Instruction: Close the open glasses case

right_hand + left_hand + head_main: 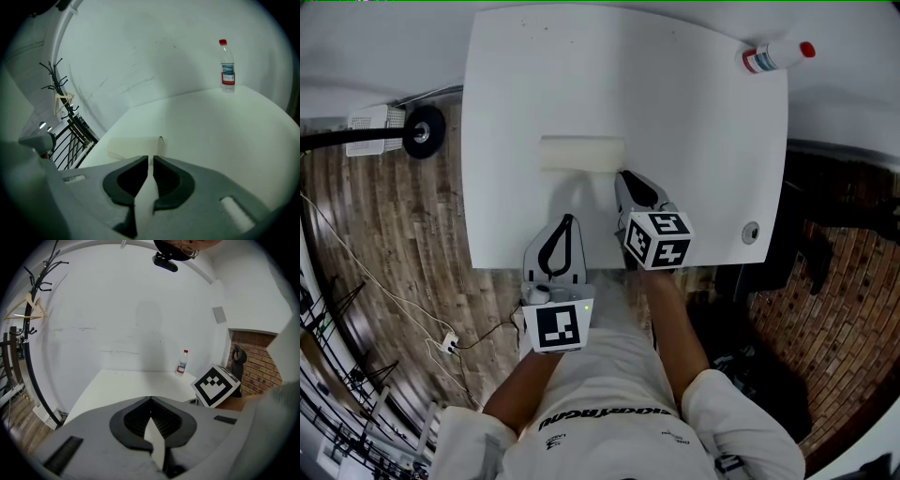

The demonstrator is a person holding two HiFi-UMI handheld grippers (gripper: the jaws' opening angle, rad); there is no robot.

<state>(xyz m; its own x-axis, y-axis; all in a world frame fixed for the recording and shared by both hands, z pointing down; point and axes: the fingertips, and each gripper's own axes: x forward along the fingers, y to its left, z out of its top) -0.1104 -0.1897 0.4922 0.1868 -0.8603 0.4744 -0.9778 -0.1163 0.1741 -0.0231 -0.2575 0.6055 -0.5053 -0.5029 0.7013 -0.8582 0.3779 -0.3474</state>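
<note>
The cream glasses case lies on the white table near its middle, seen as a plain low block; its lid looks down. My right gripper is shut and empty, its tips just off the case's right front corner. In the right gripper view the case sits right beyond the closed tips. My left gripper is also shut and empty, a short way nearer than the case, by the table's front edge. From the left gripper view its closed jaws hide the case.
A plastic bottle with a red cap stands at the table's far right corner, also seen as the bottle and the bottle. A cable grommet sits near the right front edge. A coat rack and cables are left of the table.
</note>
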